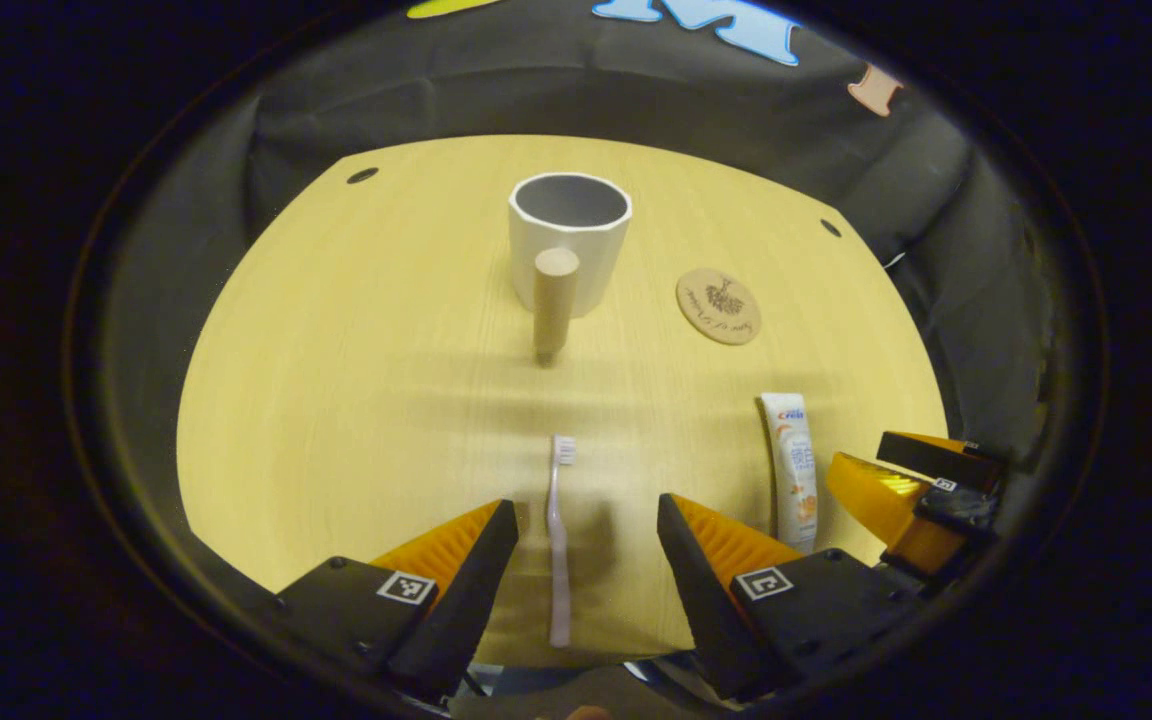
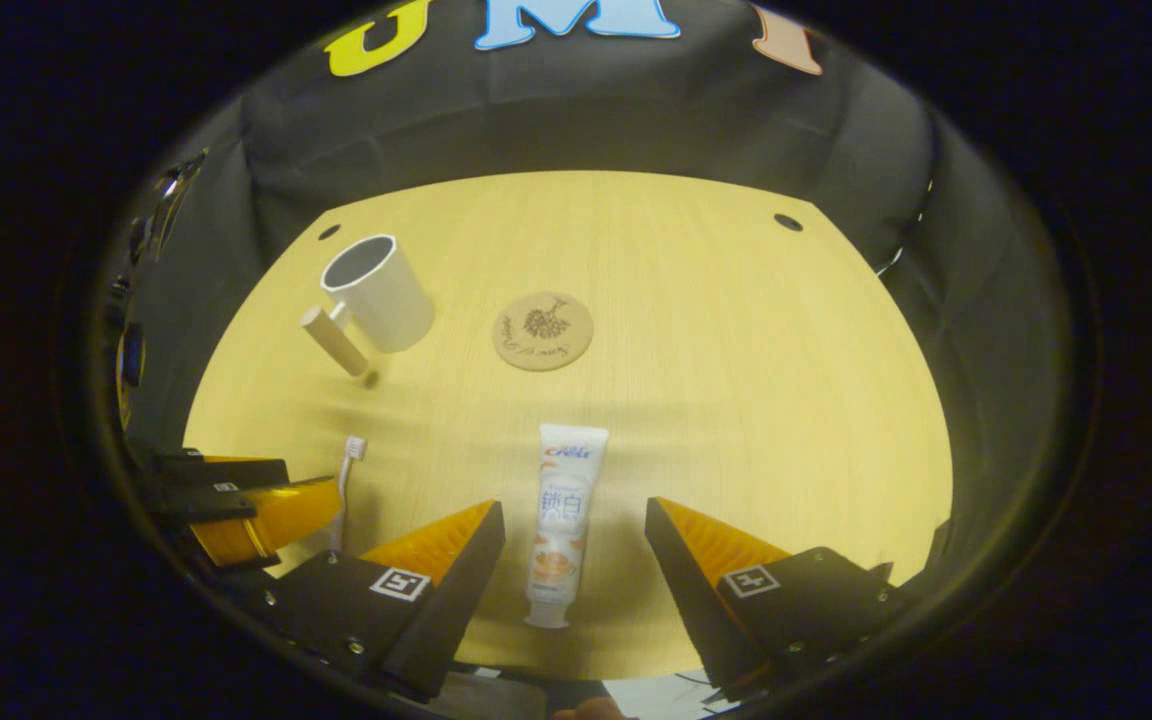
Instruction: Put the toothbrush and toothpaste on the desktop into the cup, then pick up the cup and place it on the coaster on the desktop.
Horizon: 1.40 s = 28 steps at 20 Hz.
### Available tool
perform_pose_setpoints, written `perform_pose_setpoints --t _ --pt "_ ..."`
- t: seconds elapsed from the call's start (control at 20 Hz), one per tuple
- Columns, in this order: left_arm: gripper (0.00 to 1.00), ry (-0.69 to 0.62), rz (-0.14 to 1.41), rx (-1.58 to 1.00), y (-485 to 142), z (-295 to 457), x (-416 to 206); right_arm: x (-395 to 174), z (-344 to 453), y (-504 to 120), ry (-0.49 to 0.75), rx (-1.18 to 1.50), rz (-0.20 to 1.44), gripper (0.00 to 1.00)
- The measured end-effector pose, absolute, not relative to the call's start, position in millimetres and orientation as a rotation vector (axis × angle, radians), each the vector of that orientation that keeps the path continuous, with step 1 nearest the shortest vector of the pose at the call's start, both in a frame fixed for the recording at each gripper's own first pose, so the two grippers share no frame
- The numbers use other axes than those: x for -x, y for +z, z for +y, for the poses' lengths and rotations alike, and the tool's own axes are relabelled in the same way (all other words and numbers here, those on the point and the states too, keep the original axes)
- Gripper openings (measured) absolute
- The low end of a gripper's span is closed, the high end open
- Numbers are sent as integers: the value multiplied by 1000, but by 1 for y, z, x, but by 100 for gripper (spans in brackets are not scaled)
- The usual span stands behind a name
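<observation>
Toothbrush: a slim pale-pink plastic toothbrush with white bristles lies flat on the light wood-grain desktop, head pointing toward the cup. It looks very light and stiff, and probably slippery along its thin handle; the mid-handle seems the best place to pinch, since that keeps it balanced for tipping into the cup.

Toothpaste: a white squeezable toothpaste tube with printed lettering lies flat, cap end nearest the camera in the right gripper view. I judge it light, soft and easily dented; a hold across the firmer part near the cap should deform it least.

Cup: a white faceted cup with a cylindrical wooden handle stands upright and empty, well beyond both items. It is probably rigid, the heaviest piece here, and smooth-walled; the handle or rim looks like the likely grip.

Coaster: a round cork coaster with a dark printed motif lies bare, near the cup but apart from it.

Left gripper: jaws wide apart, straddling the toothbrush handle without touching it; holding nothing.

Right gripper: jaws wide apart on either side of the toothpaste tube, with clear gaps; holding nothing.

Stage: nothing is in the cup yet; both first grasps look lined up.
</observation>
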<state>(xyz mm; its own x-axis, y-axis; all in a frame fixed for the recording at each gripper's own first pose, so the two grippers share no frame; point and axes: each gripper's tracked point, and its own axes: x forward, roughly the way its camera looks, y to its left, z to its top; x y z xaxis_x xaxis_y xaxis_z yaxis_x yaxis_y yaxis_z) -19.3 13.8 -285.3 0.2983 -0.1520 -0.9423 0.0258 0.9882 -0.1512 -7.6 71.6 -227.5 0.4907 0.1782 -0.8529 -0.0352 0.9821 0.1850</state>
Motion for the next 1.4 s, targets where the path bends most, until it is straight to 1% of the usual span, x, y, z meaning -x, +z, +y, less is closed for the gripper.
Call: perform_pose_setpoints --t 0.4,0.45,0.5,0.65,0.7,0.75,1.05,1.15,1.25,1.3,1.35,1.4 --pt "94 -96 1440 78 -308 22 50 23 82 -261 155 -143 1222 91" --pt "97 -96 1454 79 -310 22 52 24 84 -264 158 -143 1237 91" --pt "94 -95 1464 77 -312 22 53 25 85 -267 161 -148 1254 92" --pt "94 -93 1486 67 -316 22 55 25 89 -272 167 -177 1285 92" --pt "100 -94 1492 65 -316 22 55 24 90 -274 166 -184 1292 92" --pt "94 -95 1498 64 -318 21 56 23 91 -276 165 -187 1294 92" --pt "94 -91 1531 66 -325 22 60 22 93 -288 159 -188 1325 92" --pt "89 -83 1541 59 -327 24 62 20 91 -289 148 -186 1321 93" --pt "79 -81 1539 49 -328 26 60 20 89 -290 141 -182 1324 92" --pt "69 -84 1537 38 -328 26 58 20 87 -291 135 -176 1323 90" --pt "73 -83 1536 24 -330 28 60 20 86 -292 127 -171 1325 86" --pt "60 -85 1535 7 -330 29 59 21 86 -292 130 -169 1331 77"
